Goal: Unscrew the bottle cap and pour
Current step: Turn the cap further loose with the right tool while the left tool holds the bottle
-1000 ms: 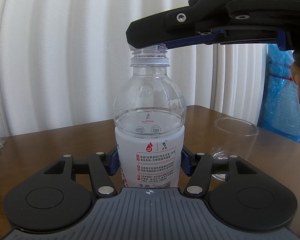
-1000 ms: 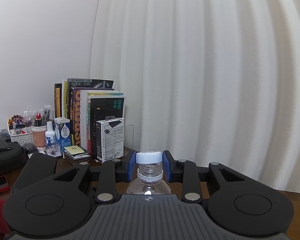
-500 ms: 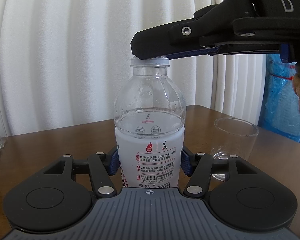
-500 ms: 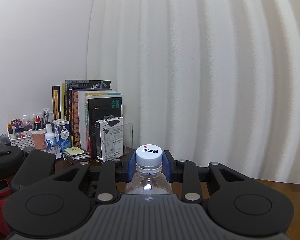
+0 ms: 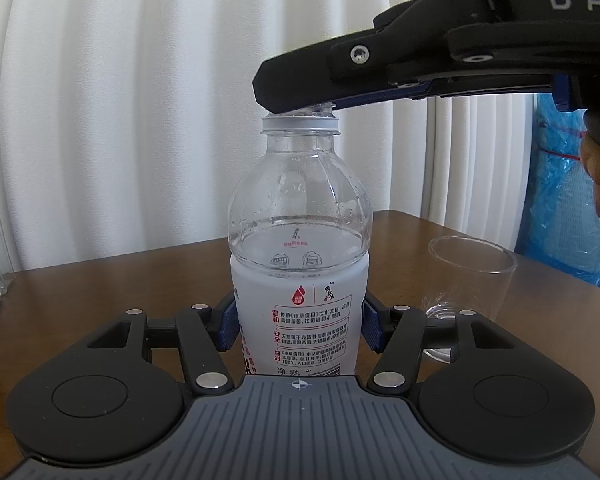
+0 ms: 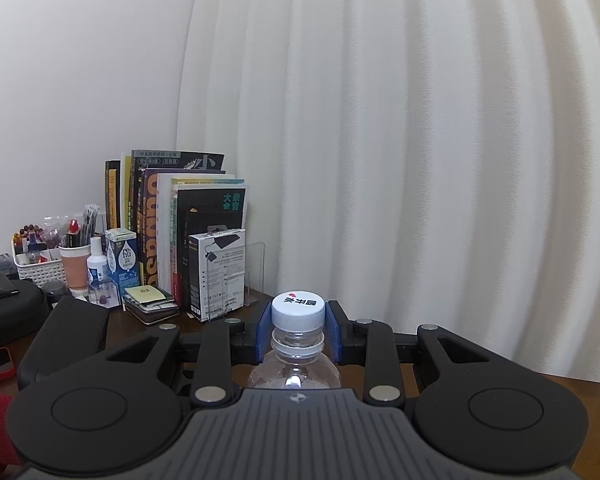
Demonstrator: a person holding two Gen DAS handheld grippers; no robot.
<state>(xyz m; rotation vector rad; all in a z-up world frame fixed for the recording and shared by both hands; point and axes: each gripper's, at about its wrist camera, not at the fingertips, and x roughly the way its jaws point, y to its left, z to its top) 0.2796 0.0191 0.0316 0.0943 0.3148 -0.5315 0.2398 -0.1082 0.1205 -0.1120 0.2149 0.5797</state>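
A clear water bottle [image 5: 300,272] with a white label stands upright on the brown table [image 5: 100,280], partly filled. My left gripper [image 5: 299,326] is shut on its labelled body. My right gripper [image 6: 298,330] is shut on the white cap [image 6: 298,312], with blue pads on both sides. In the left wrist view the right gripper's black finger [image 5: 320,76] covers the cap, and a little bare thread shows under it above the neck ring. A clear empty glass [image 5: 470,276] stands to the right of the bottle.
Books [image 6: 180,220], a white box [image 6: 218,272], a pen basket [image 6: 40,256] and small bottles stand at the table's left back. White curtains hang behind. A blue plastic bag [image 5: 560,200] is past the table's right edge.
The right gripper dipped onto the neck half a second ago, then rose slightly again. The cap's top has turned in the right wrist view. The bottle and left gripper stayed still.
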